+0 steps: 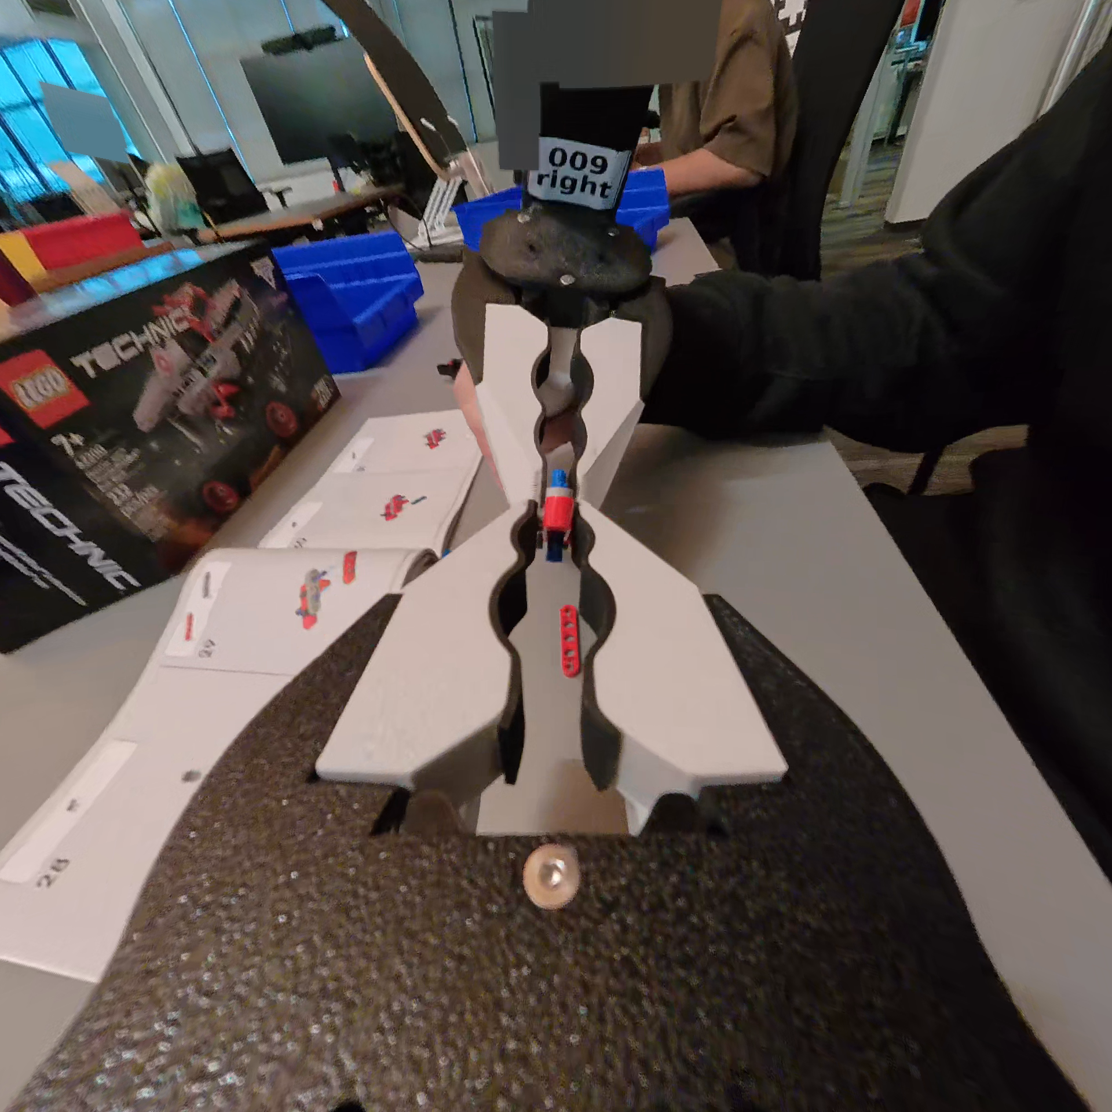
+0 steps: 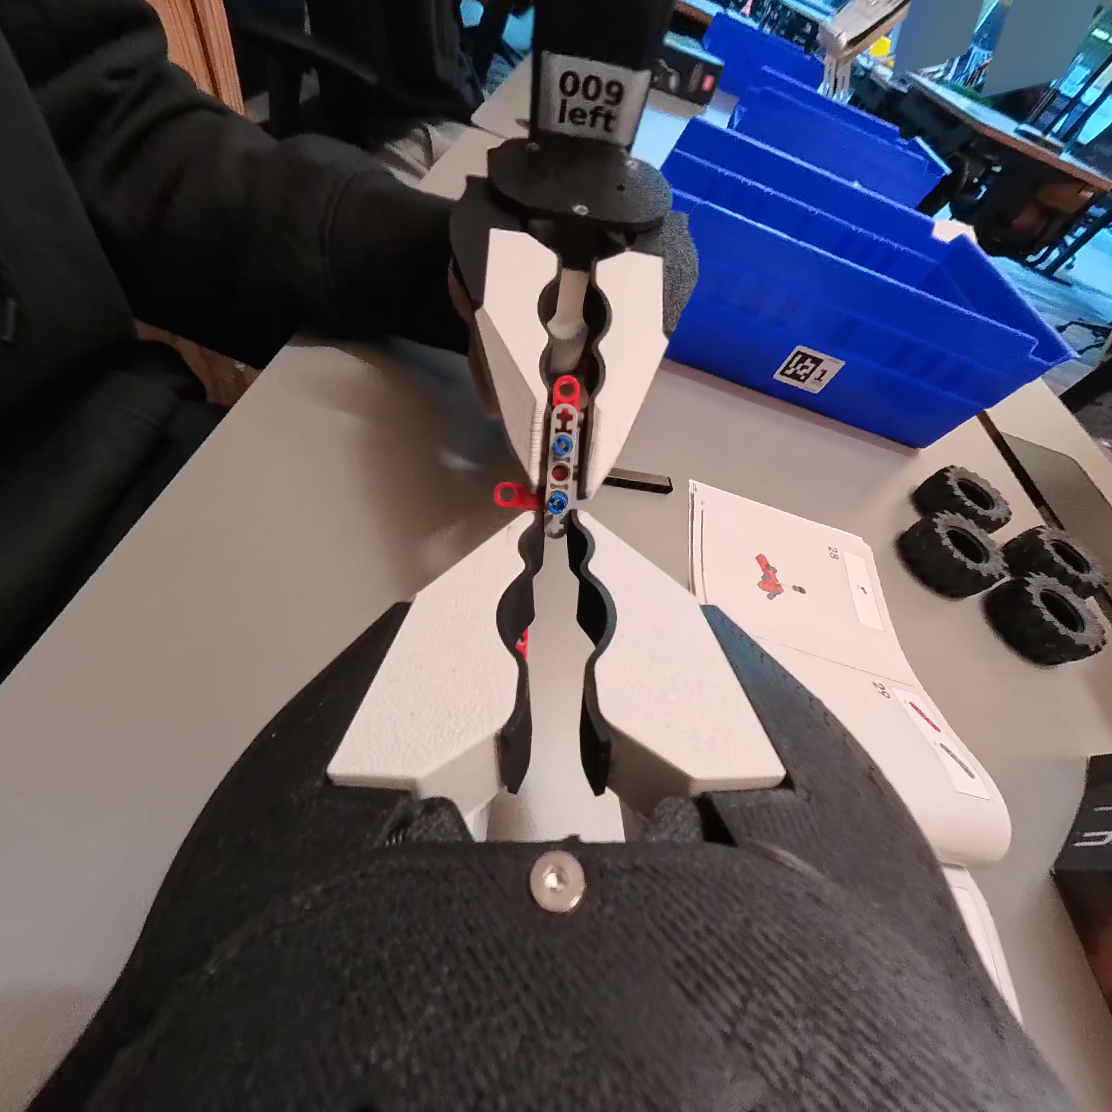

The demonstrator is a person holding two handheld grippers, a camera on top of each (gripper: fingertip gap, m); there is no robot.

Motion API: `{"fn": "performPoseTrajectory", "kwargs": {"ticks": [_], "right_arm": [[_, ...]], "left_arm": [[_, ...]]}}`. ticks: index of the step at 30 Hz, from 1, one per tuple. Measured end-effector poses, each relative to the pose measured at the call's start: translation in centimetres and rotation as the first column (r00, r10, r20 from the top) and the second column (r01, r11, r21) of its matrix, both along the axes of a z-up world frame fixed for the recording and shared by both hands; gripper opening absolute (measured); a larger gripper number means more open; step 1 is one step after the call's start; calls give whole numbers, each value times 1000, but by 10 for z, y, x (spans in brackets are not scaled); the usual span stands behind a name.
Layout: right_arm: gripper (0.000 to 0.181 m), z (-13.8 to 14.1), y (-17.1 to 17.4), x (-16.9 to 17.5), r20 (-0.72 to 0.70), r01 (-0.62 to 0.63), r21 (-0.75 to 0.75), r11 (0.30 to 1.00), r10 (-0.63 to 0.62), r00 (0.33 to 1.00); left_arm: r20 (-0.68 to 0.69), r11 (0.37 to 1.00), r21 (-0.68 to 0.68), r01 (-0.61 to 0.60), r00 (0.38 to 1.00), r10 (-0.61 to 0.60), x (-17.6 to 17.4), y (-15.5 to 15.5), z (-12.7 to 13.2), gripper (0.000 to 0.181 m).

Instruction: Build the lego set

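Currently both claws meet tip to tip above the tabletop (image 1: 752, 541) with the lego sub-assembly (image 2: 562, 457) between them. Left claw (image 2: 562, 475) is pinching the grey beam with blue pins and red liftarms. Right claw (image 2: 556, 526) is nearly closed on the beam's bottom end; firm grip or just touching, can't tell.

A loose red beam (image 1: 569, 641) lies flat on the tabletop below, likely the next part per the open instruction booklet (image 1: 271, 608). Four black tyres (image 2: 1005, 571) sit apart, blue bins (image 2: 842, 313) behind.

To do it well:
- keep the left claw rigid as the anchor
- push straight along the pin axis, no twisting
- keep tips clear of the pin holes
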State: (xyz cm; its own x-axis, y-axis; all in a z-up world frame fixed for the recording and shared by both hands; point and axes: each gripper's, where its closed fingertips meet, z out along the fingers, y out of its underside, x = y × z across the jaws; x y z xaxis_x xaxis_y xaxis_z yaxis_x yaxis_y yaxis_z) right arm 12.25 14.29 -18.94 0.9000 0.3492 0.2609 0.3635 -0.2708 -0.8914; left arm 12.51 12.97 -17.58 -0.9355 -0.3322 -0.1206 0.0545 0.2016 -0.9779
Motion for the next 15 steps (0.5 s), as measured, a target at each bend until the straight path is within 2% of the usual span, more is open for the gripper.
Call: {"fn": "performPoseTrajectory", "kwargs": {"ticks": [5,15], "right_arm": [[5,-1,-1,1,-23,2,-13,1000,-3,1000],[5,-7,-2,1,-70,4,-46,999,-7,998]], "left_arm": [[-81,999,-32,8,997,-10,1,-1,-2,8],[-71,1000,21,-11,997,13,4,-1,-8,7]]}}
